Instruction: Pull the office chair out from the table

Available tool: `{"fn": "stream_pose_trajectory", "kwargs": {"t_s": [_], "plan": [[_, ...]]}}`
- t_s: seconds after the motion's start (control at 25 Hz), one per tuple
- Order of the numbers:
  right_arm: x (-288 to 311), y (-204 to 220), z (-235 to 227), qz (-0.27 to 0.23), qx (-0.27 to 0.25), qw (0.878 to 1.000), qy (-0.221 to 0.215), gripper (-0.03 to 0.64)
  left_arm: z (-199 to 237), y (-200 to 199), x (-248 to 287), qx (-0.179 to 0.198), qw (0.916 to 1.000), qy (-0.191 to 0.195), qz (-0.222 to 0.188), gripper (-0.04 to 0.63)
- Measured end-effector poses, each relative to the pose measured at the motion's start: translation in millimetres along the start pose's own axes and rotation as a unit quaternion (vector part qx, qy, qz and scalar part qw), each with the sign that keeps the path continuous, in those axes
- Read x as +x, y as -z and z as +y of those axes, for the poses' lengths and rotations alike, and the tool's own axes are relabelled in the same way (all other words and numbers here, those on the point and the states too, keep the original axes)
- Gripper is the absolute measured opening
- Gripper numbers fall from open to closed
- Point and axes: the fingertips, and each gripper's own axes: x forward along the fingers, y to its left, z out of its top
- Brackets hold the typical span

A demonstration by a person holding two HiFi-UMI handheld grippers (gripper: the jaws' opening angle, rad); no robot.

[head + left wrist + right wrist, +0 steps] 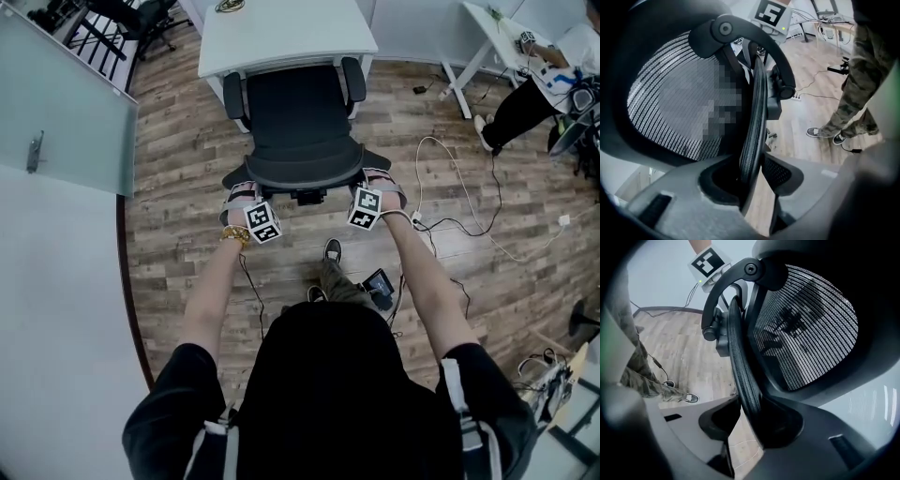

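Office chair [300, 122]: black, facing the white surface [281, 33]. Its seat front and both armrests are at the surface's near edge, and its backrest is on the side away from the surface.
Backrest rim [752, 117]: a ribbed black edge around grey mesh. It runs down between the pads of each pair of tongs.
Left tongs [752, 176]: clenched on the backrest rim at the chair's left top corner, on the side away from the surface. The rim fills the gap between the pads.
Right tongs [747, 418]: clenched on the rim at the opposite top corner, about as far from the surface as the left pair. The rim lies hard against the pad on the mesh side.
Marker cubes [262, 222]: 2, one behind each pair of tongs, farther from the surface than the backrest.
Arms: both stretch toward the surface, side by side. A gold bracelet [234, 234] sits on the left wrist.
Trousers [855, 89]: camouflage print, with dark shoes below, standing on the far side of the chair from the surface.
Wooden floor [187, 159]: brown planks, running under the surface and the chair.
Cables [459, 220]: white and black, loose on the floor to the right of the surface.
Glass partition [66, 103]: frosted, to the left of the surface.
Second person [534, 94]: well to the right of the surface, beside another white table [492, 33].
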Motion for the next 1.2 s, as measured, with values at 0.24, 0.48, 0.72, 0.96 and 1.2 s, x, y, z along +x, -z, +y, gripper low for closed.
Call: {"fn": "stream_pose_trajectory", "kwargs": {"t_s": [0.24,0.48,0.72,0.96,1.2], "plan": [[-16.8,-0.4,24.3,-0.006,0.0,1.0,0.0,0.127,-17.8,-0.7,-19.3,0.009,0.9998,-0.015,-0.007,0.161],[-30.6,5.7,42.1,-0.001,0.004,1.0,0.0,0.127,-35.8,-7.8,-31.0,0.01,0.9997,-0.015,-0.013,0.161],[-44.8,6.1,60.5,-0.002,0.004,1.0,0.004,0.126,-52.2,-7.8,-42.9,0.008,0.9999,-0.01,-0.01,0.164],[-50.3,4.2,78.3,0.002,0.006,1.0,0.004,0.126,-65.5,-1.6,-51.7,0.007,0.9998,-0.013,-0.011,0.167],[-59.7,8.2,89.6,0.006,0.011,1.0,0.003,0.126,-76.3,-6.4,-61.9,0.008,0.9997,-0.018,-0.015,0.17]]}}
